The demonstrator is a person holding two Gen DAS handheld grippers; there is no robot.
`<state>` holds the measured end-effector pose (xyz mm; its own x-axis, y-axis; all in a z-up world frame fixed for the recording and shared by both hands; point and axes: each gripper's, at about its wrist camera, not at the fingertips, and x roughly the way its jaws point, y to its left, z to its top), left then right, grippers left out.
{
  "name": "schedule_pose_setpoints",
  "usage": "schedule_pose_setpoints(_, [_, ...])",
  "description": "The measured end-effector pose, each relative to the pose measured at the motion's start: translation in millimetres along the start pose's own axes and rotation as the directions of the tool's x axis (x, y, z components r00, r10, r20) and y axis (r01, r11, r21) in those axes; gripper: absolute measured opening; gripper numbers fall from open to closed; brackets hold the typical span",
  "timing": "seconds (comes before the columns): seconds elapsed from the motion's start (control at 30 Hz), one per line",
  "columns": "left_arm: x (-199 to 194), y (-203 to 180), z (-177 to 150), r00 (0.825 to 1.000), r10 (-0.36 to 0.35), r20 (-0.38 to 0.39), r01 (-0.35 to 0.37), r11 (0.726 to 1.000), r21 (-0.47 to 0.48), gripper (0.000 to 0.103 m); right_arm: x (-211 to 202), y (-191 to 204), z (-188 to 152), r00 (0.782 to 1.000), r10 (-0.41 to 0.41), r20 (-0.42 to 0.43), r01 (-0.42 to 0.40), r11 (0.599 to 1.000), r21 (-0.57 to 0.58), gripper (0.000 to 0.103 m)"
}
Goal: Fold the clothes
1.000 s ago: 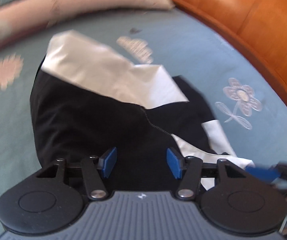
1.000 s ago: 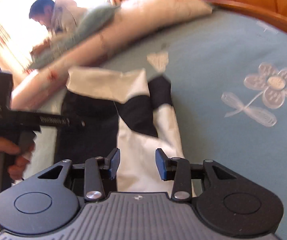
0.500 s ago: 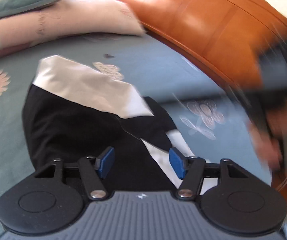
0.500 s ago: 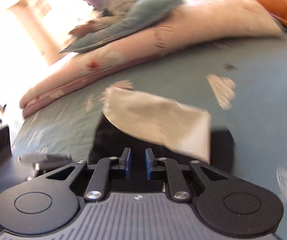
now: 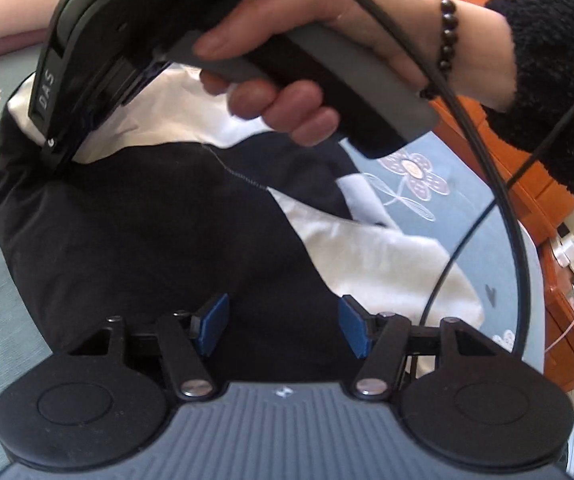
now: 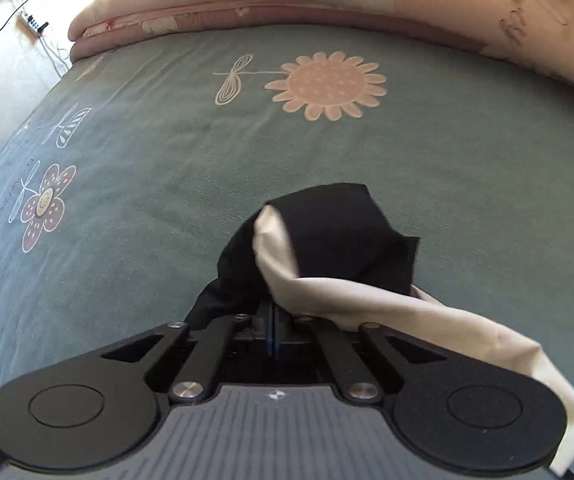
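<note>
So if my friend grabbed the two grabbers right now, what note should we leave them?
Right gripper: shut on the black-and-white garment, pinching its far corner.
Left gripper: open, empty, hovering over the near black part.
Right hand reaches across in front of the left camera.
Garment lies bunched on the teal bedsheet, white sleeve sticking out.
Done: corner grabbed. Left: carry it over, tuck the sleeve, flatten.

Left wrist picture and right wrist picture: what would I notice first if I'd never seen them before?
A big hand in a fuzzy black sleeve fills the top of the left wrist picture, holding the right tool. That tool is shut on a corner of the black-and-white garment lying on the teal flowered bedsheet. The left tool hovers open over the garment's near edge.
</note>
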<state>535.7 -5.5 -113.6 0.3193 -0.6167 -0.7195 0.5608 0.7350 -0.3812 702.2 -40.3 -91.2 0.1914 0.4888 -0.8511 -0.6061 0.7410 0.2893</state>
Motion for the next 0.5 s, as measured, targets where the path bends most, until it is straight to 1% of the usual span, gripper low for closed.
schedule_pose_setpoints(0.1, [4,3,-1,1.000,0.001,0.004,-0.001,1.000,-0.005,0.061,9,-1,0,0.999,0.037,0.000,-0.037,0.999,0.038,0.000])
schedule_pose_setpoints(0.2, [7,-1,-1,1.000,-0.011,0.000,0.011,1.000,0.002,0.061,-10,5,0,0.999,0.035,0.004,-0.035,0.998,0.059,0.000])
schedule_pose_setpoints(0.23, [8,-2,-1,1.000,-0.014,-0.001,0.014,1.000,0.003,0.061,-22,10,0,0.999,0.033,0.015,-0.034,0.998,0.049,0.007])
schedule_pose_setpoints(0.3, [9,-4,-1,1.000,-0.022,-0.003,0.022,1.000,0.005,0.061,-45,23,1,0.995,0.065,0.069,-0.066,0.998,0.017,0.007])
schedule_pose_setpoints(0.37, [10,-5,0,1.000,-0.028,-0.004,0.028,1.000,0.000,0.061,-59,34,4,0.988,0.062,0.141,-0.059,0.998,-0.020,0.008])
schedule_pose_setpoints(0.4, [10,-6,0,1.000,-0.030,-0.006,0.030,1.000,0.000,0.061,-59,38,6,0.986,0.021,0.164,-0.015,0.999,-0.036,0.008])
schedule_pose_setpoints(0.47, [9,-8,1,0.999,-0.037,-0.011,0.037,0.999,0.007,0.061,-42,33,9,0.981,-0.123,0.151,0.128,0.991,-0.025,0.000])
schedule_pose_setpoints(0.5, [9,-9,2,0.999,-0.040,-0.014,0.040,0.999,0.011,0.061,-30,23,7,0.980,-0.150,0.132,0.151,0.989,0.007,0.000])
